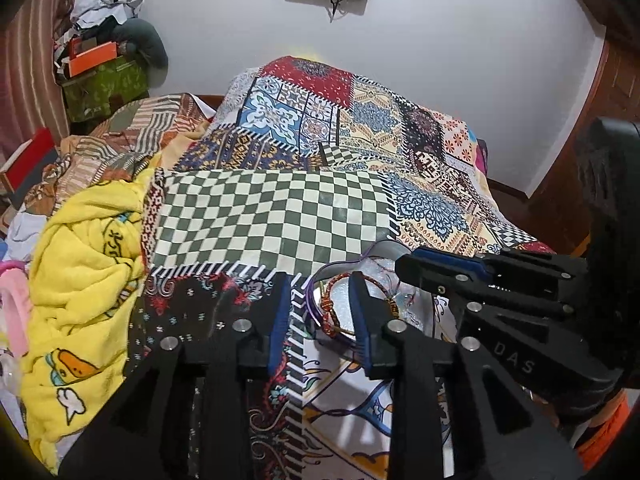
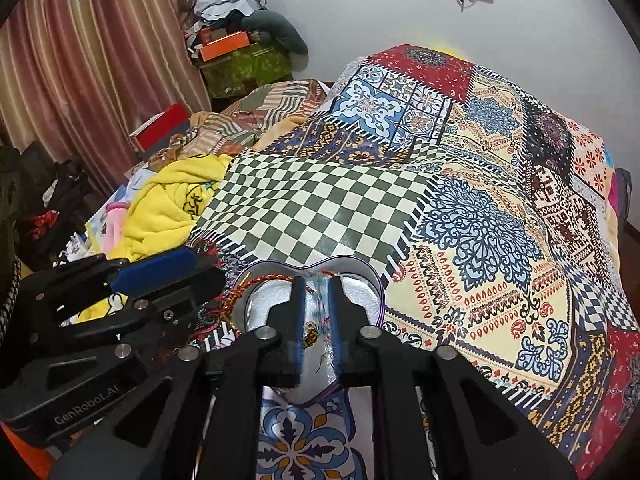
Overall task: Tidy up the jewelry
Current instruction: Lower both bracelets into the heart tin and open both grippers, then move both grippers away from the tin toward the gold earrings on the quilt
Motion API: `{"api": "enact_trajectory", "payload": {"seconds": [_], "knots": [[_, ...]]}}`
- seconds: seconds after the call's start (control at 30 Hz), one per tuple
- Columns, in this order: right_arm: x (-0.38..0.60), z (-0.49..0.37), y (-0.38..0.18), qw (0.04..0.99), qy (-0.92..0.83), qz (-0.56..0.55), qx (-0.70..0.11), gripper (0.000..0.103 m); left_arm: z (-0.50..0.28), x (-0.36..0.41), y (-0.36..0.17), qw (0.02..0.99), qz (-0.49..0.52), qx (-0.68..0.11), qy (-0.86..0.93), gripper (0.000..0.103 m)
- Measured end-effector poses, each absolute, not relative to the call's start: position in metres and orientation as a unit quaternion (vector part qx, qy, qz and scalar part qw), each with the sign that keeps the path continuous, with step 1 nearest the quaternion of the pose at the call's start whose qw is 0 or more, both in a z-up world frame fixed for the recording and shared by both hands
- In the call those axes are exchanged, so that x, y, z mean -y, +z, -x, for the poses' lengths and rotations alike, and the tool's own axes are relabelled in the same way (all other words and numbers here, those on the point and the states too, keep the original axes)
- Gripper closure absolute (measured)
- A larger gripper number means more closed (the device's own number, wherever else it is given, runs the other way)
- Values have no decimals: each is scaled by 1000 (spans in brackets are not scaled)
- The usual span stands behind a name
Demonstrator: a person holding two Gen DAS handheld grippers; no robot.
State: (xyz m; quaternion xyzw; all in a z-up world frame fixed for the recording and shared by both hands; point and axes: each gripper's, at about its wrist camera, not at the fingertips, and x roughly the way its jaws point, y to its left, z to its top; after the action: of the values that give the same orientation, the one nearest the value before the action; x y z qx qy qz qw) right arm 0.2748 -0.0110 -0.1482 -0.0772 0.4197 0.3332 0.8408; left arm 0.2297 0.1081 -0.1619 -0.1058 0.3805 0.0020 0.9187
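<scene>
Patchwork bedspread [image 2: 500,216] covers the bed from wall to near edge, with a yellow blanket [image 1: 80,248] bunched on its left side. At the near edge sits a heart-shaped tin [image 2: 370,276] with a purple rim and silvery lining, its two lobes toward the far wall and its point toward the person, so its long axis runs roughly near to far.

Both tools work over the tin. Right gripper [image 2: 318,312] reaches straight in over the middle, jaws drawn close with only a narrow gap, and a thin beaded strand [image 2: 310,336] with a gold-and-dark charm lies between the pads; whether the pads truly pinch it cannot be told. Left gripper [image 1: 320,312] comes in from the tin's left side, jaws spread wide, its right finger [image 1: 362,320] lying across a red-and-gold bangle [image 1: 340,308] that rests in the tin's left lobe.

The strand seems to run near to far, along the right gripper's reach, and lies directly between that tool's fingers, so the right hand is plainly the nearer one for settling it. The bangle lies flat as a ring, just right of the left gripper's open gap; closing on it would likely call for a small shift to the right. Threads trailing over the rim could snag on either tool.
</scene>
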Motion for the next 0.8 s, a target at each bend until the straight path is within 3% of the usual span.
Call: {"api": "enact_trajectory", "payload": {"seconds": [0.1,0.8], "knots": [[15,-271,-141,847,326,79,-411,78,-224,-108,-156,920,102,-378,3,73],[115,-212,-85,890,271,34,-365,78,-176,-43,-113,930,49,-362,-48,72]]}}
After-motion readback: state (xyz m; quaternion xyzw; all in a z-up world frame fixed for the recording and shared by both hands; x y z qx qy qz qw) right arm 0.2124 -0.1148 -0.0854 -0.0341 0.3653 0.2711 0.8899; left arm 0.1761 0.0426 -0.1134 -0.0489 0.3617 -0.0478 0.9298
